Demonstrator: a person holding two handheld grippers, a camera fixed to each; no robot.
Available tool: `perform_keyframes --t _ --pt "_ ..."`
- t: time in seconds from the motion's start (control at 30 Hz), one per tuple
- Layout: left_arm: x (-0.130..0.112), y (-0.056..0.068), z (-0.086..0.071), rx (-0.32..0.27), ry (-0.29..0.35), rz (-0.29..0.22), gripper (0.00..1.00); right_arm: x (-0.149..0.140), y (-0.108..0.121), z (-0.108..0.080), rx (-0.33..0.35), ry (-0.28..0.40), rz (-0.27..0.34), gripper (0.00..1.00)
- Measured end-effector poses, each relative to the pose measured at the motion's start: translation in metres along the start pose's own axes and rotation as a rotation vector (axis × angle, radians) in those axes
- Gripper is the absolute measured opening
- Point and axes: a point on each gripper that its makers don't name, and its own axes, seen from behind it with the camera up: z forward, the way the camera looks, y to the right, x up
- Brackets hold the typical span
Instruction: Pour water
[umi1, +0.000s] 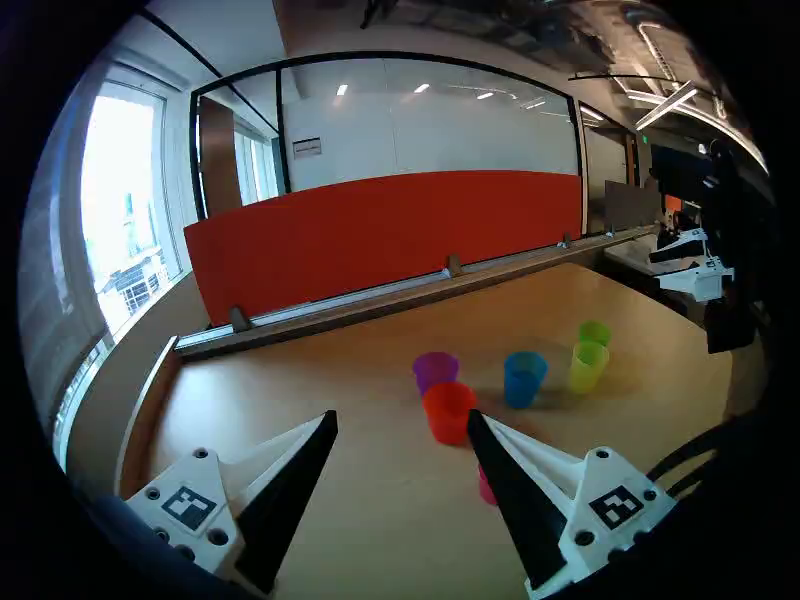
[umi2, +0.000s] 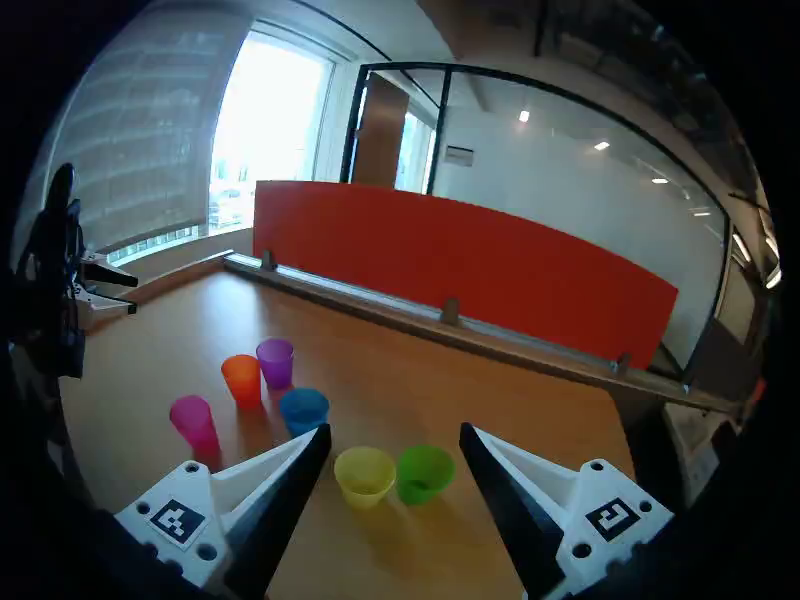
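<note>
Your left gripper (umi1: 400, 415) and right gripper (umi2: 393, 432) gape wide, empty; the yellow cup (umi2: 365, 478) looks light, thin: pinch its mid-wall gently.

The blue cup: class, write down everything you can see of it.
The blue cup is a smooth tumbler, plastic by its look, narrowing toward the base. It stands upright, mouth up, on the wooden table, between the orange cup and the yellow cup, touching neither. Whether it holds water cannot be told.
</note>
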Motion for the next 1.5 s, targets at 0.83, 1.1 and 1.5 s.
perform_keyframes --t 0.83,1.1,1.5 --pt "-0.012 -0.006 -0.001 0.037 -0.025 -0.031 0.96 -0.016 -0.022 0.039 0.095 -0.039 -0.058 1.0" --pt "-0.019 -0.01 -0.011 0.069 -0.033 -0.05 0.96 -0.019 -0.042 0.067 0.157 -0.048 -0.097 1.0" --pt "-0.029 -0.018 -0.027 0.119 -0.05 -0.082 0.96 -0.036 -0.07 0.109 0.246 -0.092 -0.148 1.0"
